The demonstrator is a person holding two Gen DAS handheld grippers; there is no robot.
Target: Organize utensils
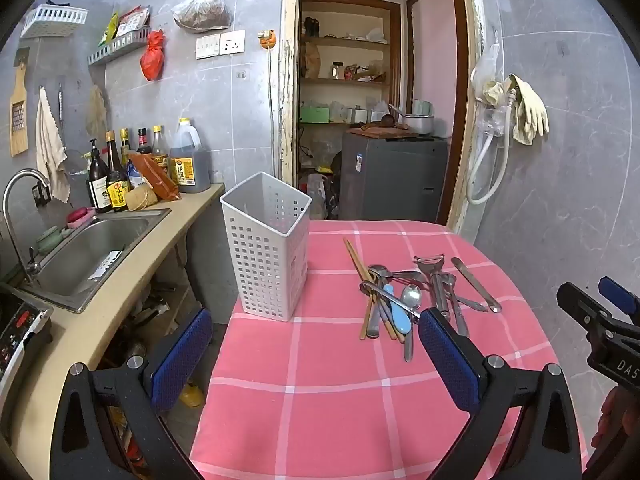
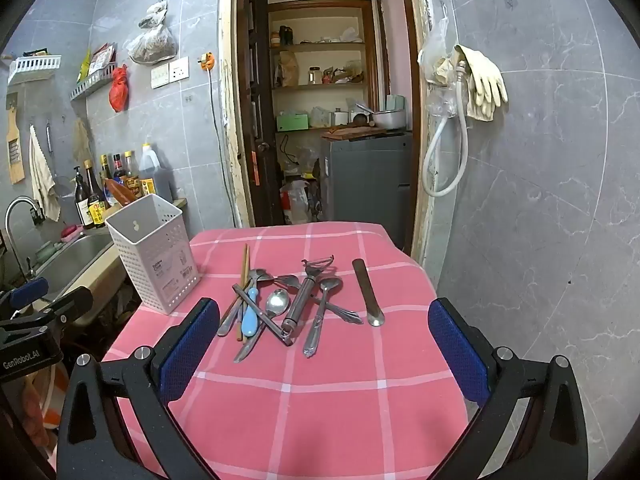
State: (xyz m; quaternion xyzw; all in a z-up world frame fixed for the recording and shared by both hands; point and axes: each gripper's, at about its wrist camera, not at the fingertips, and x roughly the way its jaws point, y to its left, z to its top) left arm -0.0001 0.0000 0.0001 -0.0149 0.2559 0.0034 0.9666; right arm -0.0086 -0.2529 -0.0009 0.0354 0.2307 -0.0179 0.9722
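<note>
At the far left a steel sink [image 1: 92, 252] is set into a beige counter, with a curved faucet [image 1: 20, 192] over it and a row of sauce bottles [image 1: 120, 176] against the grey tiled wall. Next comes the tabletop [image 1: 320, 392], covered in a pink checked cloth. On its left rear corner stands a white perforated utensil basket [image 1: 266, 256], upright, with nothing visible inside it from either view.

The left hand-held gripper [image 1: 316, 344] hangs low over the near part of the cloth, its 2 blue-padded fingers [image 1: 180, 356] spread wide and holding nothing; the basket lies beyond the gap between them.

To the right of the basket, well apart from it, the utensils lie in a loose heap at mid-table. A pair of wooden chopsticks [image 2: 243, 280] runs front to back on the left of the heap, crossed by a blue-handled piece [image 2: 251, 316] and a steel spoon [image 2: 277, 304]. Beside them lies a steel peeler [image 2: 304, 296], blade end away from the camera, then another spoon [image 2: 324, 308] overlapping a fork. A flat steel spatula-like piece [image 2: 367, 292] lies by itself just right of the heap.

The right hand-held gripper [image 2: 324, 340] hovers over the near edge of the heap, fingers wide apart and empty.
</note>
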